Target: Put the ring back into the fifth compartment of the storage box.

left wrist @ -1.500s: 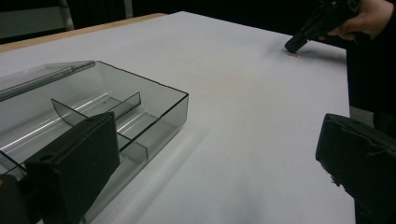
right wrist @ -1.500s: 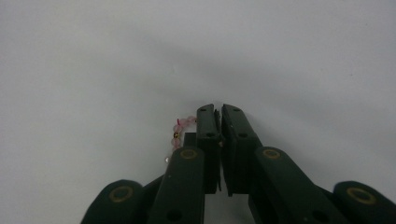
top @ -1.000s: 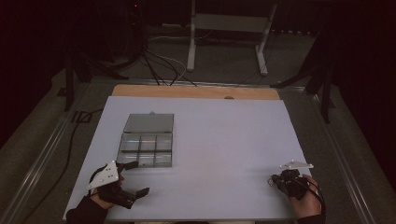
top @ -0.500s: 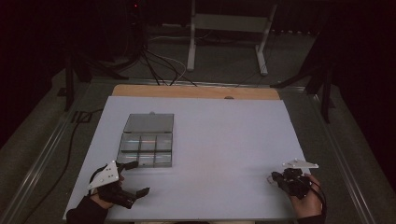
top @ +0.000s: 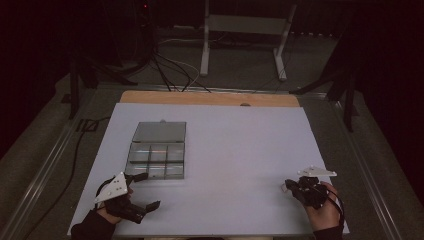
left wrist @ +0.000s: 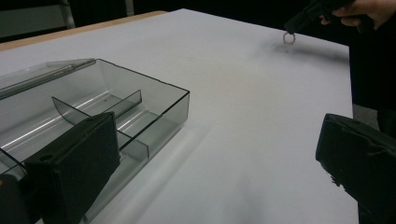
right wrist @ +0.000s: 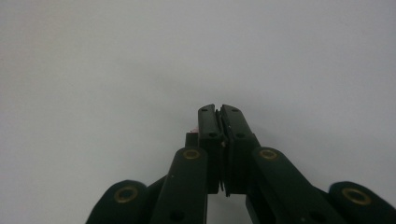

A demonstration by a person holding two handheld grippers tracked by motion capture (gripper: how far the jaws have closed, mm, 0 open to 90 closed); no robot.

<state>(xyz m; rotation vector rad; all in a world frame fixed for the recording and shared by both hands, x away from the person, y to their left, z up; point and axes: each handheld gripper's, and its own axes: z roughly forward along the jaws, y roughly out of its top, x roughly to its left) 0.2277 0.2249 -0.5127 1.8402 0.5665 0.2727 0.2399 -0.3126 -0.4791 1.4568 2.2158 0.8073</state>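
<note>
Two grippers sit low at the near edge of the white table [top: 240, 145], one per side, with the clear divider box [top: 157, 152] lying lid-open just ahead of the left gripper [top: 145, 192], likely to receive parts. Left gripper's jaws are spread wide and hold nothing. Right gripper [top: 286, 186] has its jaws clamped together, apparently pinching a small ring [left wrist: 288, 38] just above the table.

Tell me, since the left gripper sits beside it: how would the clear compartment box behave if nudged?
The clear compartment box looks like thin, empty, rigid plastic, so probably light. On the smooth white table it would likely slide, not tip, being low and flat.
</note>
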